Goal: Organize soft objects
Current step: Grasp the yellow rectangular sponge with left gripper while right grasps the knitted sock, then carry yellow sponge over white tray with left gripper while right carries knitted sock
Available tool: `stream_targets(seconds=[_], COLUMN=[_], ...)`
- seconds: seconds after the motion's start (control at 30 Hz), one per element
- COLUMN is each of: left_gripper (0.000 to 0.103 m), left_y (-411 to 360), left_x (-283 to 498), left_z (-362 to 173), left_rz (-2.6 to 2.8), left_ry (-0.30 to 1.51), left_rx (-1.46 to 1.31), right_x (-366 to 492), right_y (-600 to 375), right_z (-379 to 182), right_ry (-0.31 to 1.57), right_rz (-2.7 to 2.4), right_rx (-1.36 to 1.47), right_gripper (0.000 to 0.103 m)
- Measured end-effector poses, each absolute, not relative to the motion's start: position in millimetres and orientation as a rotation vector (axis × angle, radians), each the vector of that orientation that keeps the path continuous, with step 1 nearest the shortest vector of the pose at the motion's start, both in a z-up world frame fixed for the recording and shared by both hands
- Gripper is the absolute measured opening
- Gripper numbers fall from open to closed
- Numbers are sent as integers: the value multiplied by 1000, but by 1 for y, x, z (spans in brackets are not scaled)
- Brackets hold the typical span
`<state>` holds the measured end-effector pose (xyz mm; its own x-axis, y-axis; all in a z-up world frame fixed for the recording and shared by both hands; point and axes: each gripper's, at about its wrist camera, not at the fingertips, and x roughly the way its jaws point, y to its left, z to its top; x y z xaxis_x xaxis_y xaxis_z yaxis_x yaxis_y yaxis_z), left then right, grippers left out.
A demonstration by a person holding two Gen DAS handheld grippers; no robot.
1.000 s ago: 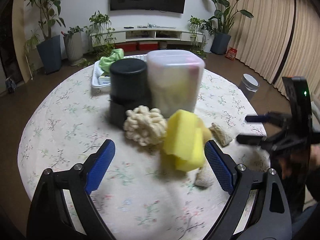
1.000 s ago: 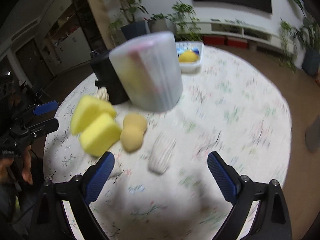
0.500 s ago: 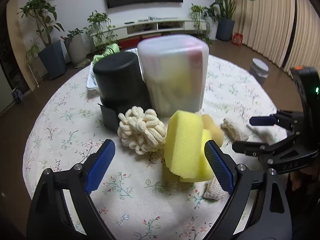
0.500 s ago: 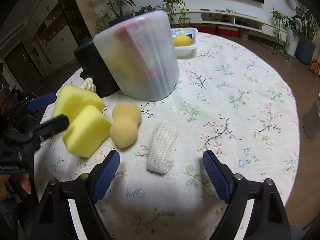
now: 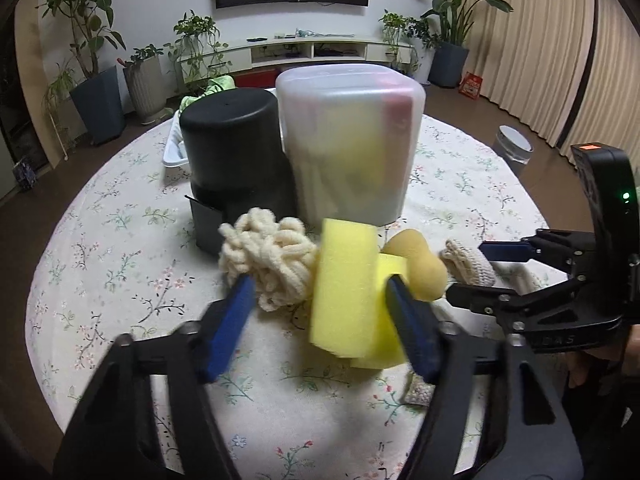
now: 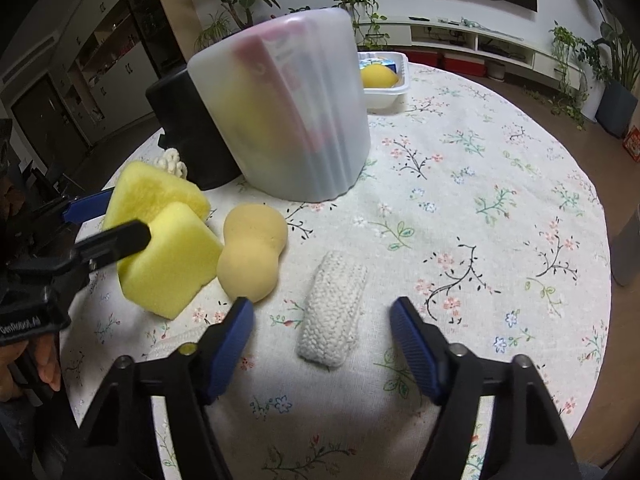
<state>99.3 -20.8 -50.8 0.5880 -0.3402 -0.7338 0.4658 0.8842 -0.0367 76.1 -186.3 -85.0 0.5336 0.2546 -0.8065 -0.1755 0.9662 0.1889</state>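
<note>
Between the left gripper's blue fingers stand two yellow sponges, the jaws partly closed around them with the right finger against one sponge and a gap still showing on the left side, where a cream yarn ball sits. Ahead of the right gripper, whose jaws are spread wide and hold nothing, a white knitted pad lies flat on the floral tablecloth between the fingertips. Just beyond its left finger rests a tan peanut-shaped sponge, with a frosted container further back.

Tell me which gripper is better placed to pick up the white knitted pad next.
Right. The right gripper is open with the white knitted pad lying directly between its fingers. The left gripper is closing around the yellow sponge, so it looks occupied.
</note>
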Motion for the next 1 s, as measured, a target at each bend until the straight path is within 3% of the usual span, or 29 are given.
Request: stream_targets(seconds=[0.07, 0.23, 0.43, 1.0], left_gripper=[46, 40, 25, 22], left_y=[-20, -20, -11, -21], left_x=[100, 95, 88, 90], left_z=[-50, -47, -38, -53], left_rz=[-473, -494, -528, -494], left_ry=[818, 826, 810, 863], left_rx=[162, 141, 76, 128], right_x=[75, 78, 77, 77], right_y=[-186, -184, -187, -183], right_z=[-85, -84, -84, -84], right_ry=[975, 980, 974, 978], right_rz=[263, 277, 276, 278], right_rx=[83, 82, 86, 66], right_gripper=[65, 49, 30, 27])
